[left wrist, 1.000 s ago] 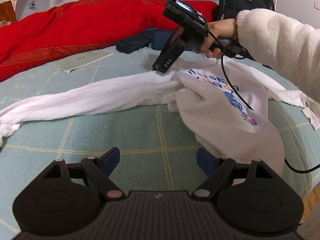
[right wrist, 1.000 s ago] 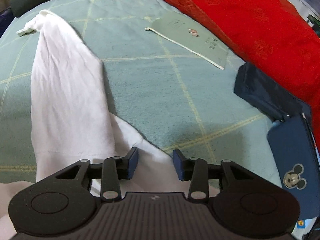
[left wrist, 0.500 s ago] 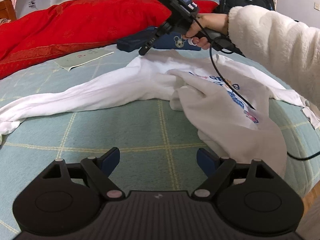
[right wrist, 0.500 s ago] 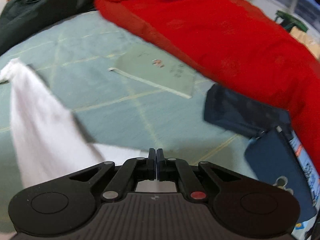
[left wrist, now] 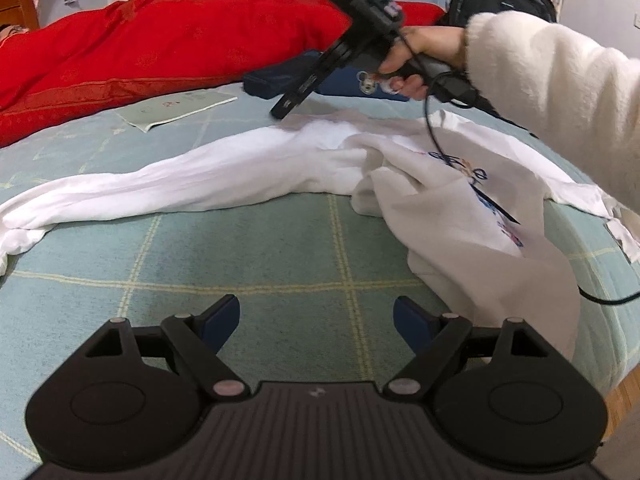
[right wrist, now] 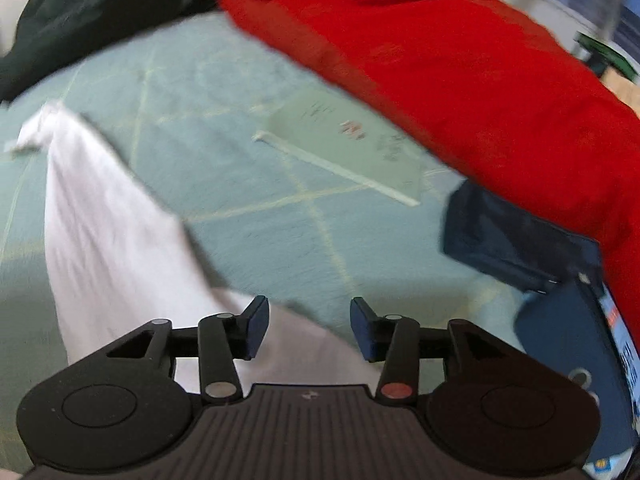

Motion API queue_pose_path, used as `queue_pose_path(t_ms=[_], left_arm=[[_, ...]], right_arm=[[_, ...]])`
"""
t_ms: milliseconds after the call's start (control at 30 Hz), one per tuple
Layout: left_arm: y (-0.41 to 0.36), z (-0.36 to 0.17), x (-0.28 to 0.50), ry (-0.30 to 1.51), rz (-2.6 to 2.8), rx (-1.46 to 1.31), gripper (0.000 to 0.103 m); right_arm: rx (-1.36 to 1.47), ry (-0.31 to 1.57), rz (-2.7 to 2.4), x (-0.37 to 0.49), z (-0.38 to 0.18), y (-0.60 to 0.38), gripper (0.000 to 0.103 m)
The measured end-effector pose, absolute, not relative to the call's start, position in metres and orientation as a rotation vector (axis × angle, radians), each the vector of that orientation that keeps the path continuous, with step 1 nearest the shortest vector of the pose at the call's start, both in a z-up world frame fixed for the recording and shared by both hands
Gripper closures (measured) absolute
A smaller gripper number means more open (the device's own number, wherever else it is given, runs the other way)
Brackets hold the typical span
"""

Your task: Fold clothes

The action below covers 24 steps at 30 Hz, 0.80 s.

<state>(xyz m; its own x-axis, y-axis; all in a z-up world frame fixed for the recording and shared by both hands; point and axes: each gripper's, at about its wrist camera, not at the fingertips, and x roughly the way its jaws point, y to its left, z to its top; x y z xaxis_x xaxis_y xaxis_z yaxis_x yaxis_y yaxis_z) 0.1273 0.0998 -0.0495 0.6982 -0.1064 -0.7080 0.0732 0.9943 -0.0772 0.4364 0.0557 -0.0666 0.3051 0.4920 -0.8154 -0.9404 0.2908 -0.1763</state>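
Lying on: the white shirt [left wrist: 280, 168] sprawls crumpled across the green checked bed [left wrist: 248, 256], one sleeve stretched far left, the printed front bunched at right.
Left gripper [left wrist: 316, 320]: jaws wide apart, nothing between them, hovering over bare bed just beside the shirt's near edge.
Right gripper [right wrist: 306, 326]: jaws opening, no cloth pinched; the shirt lies beneath it.
Right hand [left wrist: 416, 60]: grips the handle above the shirt's far edge, a fluffy cream sleeve [left wrist: 560, 100] behind it.
Around: red quilt [left wrist: 160, 44], pale booklet [left wrist: 176, 106], navy pouch [right wrist: 516, 236] along the far side.
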Motion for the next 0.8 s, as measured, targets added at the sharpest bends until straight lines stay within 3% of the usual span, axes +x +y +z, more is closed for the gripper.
queue_pose_path(t_ms=[100,167,200,267,500,667,733,800], left_arm=[[0.102,-0.049,0.126,0.791,-0.094,-0.047,0.019],[0.105,-0.05,0.126,0.791,-0.09,-0.054,0.019],[0.107,-0.051,0.127,0.792,-0.089,-0.057,0.018],[0.109,-0.052,0.128,0.793,-0.088,-0.065,0.018],[0.109,-0.054,0.127,0.794,-0.089,-0.067,0.018],[0.116,-0.049,0.125,0.78,-0.059,-0.092,0.018],[0.117,-0.047,0.124,0.779,-0.047,-0.097,0.018],[0.117,-0.045,0.123,0.779,-0.043,-0.097,0.018]], right_arm=[[-0.862,0.742,1.07,0.433,-0.089,0.065,0.042],[-0.819,0.764,1.082,0.437,-0.089,0.061,0.048],[-0.79,0.788,1.092,0.439,-0.088,0.059,0.069],[-0.808,0.758,1.117,0.431,-0.086,0.054,0.095],[-0.678,0.679,1.007,0.449,-0.067,0.059,0.095],[-0.662,0.78,0.9,0.47,-0.079,0.071,0.094],[-0.658,0.772,0.881,0.465,-0.076,0.069,0.09],[-0.635,0.754,0.882,0.46,-0.064,0.061,0.077]])
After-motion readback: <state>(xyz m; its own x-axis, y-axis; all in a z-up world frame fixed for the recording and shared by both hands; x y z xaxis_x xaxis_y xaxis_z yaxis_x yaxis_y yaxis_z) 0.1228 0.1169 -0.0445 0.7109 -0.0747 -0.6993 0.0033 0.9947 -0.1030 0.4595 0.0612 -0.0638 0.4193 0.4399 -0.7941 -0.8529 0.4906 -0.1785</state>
